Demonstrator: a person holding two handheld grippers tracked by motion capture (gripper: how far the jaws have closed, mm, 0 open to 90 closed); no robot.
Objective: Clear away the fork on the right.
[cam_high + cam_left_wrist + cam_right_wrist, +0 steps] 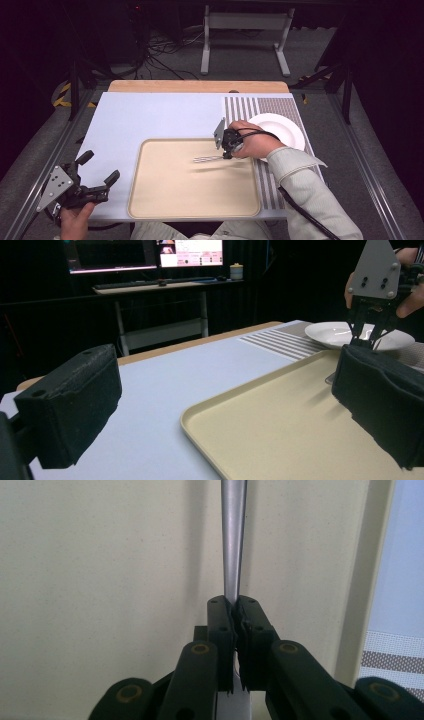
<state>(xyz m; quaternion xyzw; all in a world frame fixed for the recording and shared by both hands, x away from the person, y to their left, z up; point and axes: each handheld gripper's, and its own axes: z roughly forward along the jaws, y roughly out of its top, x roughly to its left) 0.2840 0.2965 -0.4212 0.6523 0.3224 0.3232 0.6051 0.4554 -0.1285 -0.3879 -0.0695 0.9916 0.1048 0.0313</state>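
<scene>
Steel fork [207, 159] pinched by its handle in right gripper [226, 150] over tray [150, 200], plate [290, 131] at 3 o'clock; keep it level, lower gently w/o twisting. Left gripper [97, 175] open, empty

silver fork [207, 159] level above tray [150, 200]

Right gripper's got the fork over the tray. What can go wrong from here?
1. The right gripper pinches the fork only at its handle end, so the long free end may pivot or slip.
2. The fork sits above the tray, apparently off its surface; a drop could bounce it out.
3. The plate lies just behind the right hand; pulling back might knock it.
</scene>
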